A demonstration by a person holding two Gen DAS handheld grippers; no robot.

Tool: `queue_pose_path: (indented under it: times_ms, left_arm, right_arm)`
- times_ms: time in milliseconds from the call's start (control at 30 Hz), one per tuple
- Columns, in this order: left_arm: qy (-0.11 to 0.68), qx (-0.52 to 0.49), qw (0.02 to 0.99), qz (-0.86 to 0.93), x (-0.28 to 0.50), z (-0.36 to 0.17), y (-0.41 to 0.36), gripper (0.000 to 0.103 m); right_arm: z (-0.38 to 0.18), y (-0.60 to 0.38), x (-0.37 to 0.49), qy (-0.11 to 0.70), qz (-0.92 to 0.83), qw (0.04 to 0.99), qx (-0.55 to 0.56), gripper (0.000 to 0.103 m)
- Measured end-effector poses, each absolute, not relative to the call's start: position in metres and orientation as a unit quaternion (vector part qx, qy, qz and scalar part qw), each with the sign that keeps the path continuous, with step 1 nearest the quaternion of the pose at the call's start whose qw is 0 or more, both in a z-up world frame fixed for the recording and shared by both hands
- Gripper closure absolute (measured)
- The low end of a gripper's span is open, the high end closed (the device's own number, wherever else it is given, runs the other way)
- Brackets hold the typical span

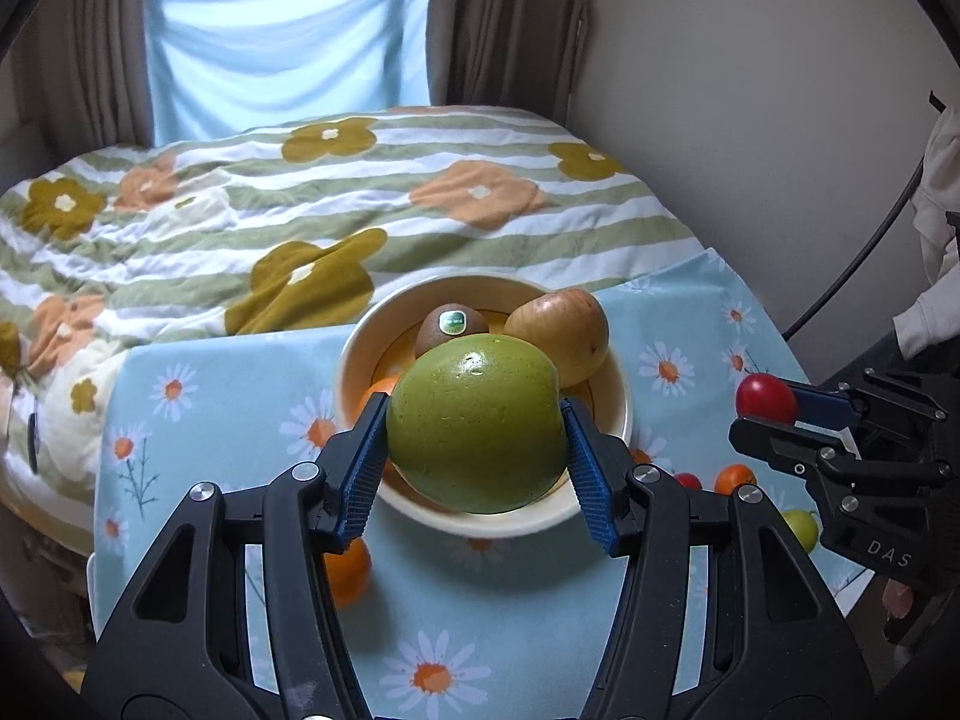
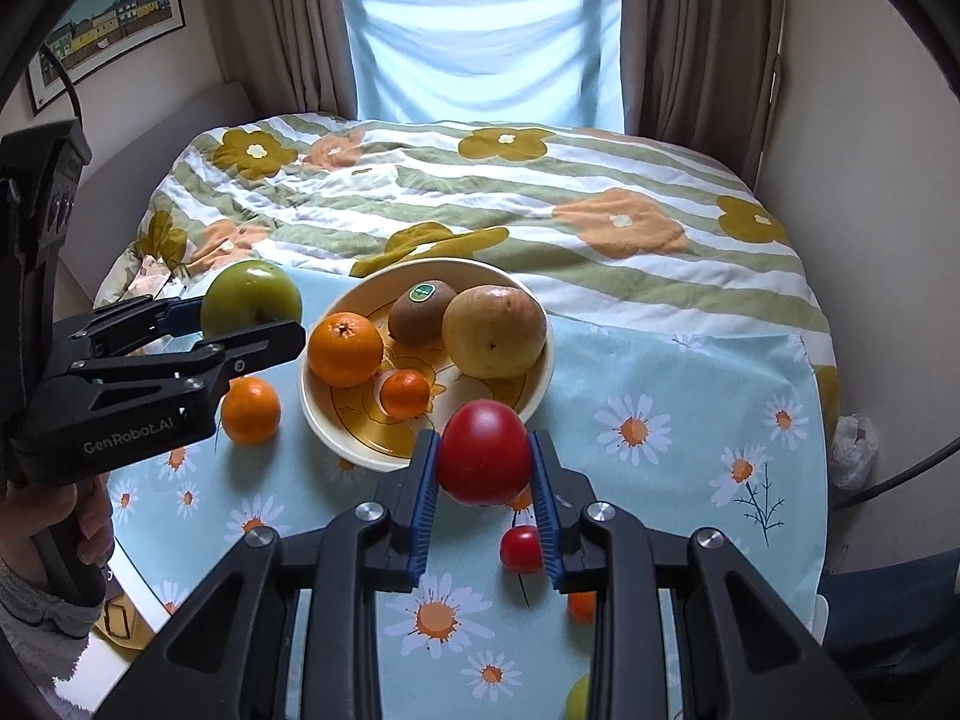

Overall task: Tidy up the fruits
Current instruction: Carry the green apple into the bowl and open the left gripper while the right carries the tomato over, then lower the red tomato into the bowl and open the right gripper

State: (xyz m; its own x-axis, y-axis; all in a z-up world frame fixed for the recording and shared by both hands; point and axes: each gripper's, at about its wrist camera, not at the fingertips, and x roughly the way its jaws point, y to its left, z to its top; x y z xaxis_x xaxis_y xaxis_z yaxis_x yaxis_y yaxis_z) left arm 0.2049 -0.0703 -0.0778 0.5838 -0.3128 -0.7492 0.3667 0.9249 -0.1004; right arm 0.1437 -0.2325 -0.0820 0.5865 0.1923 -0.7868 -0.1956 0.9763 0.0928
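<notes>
Green apple (image 1: pixel 477 429) glossy, round, clamped in left gripper (image 1: pixel 474 438), smooth red tomato (image 2: pixel 485 453) clamped in right gripper (image 2: pixel 485 468)

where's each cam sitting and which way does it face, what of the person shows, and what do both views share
Left wrist: on the left gripper, angled down at the cream round bowl; jaws clamp a big green apple; right gripper shows at right.
Right wrist: on the right gripper, angled down at the bowl; jaws clamp a red tomato; left gripper and a hand show at left.
Shared: bowl, brown kiwi, yellow pear, daisy tablecloth, both held fruits.
</notes>
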Motion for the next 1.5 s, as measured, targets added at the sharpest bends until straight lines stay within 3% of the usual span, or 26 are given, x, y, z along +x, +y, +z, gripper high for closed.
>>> queue_pose_path:
  times_ms: [367, 733, 767, 833, 1500]
  left_arm:
    - [0.436, 0.083, 0.867, -0.229, 0.264, -0.117, -0.099, 0.043]
    - [0.447, 0.128, 0.858, -0.219, 0.275, -0.138, -0.118, 0.042]
    - [0.447, 0.128, 0.857, -0.221, 0.275, -0.137, -0.118, 0.034]
    - [0.439, 0.128, 0.862, -0.22, 0.273, -0.131, -0.118, 0.0]
    - [0.417, 0.058, 0.897, -0.139, 0.232, -0.073, -0.034, 0.0]
  right_arm:
    - [-0.109, -0.238, 0.179, 0.467, 0.074, 0.881, 0.035, 0.076]
    - [-0.121, -0.25, 0.189, 0.475, 0.058, 0.877, 0.056, 0.076]
    - [-0.121, -0.251, 0.19, 0.475, 0.057, 0.876, 0.057, 0.076]
    - [-0.121, -0.253, 0.19, 0.475, 0.057, 0.876, 0.059, 0.076]
    - [-0.11, -0.229, 0.202, 0.468, 0.122, 0.875, 0.028, 0.076]
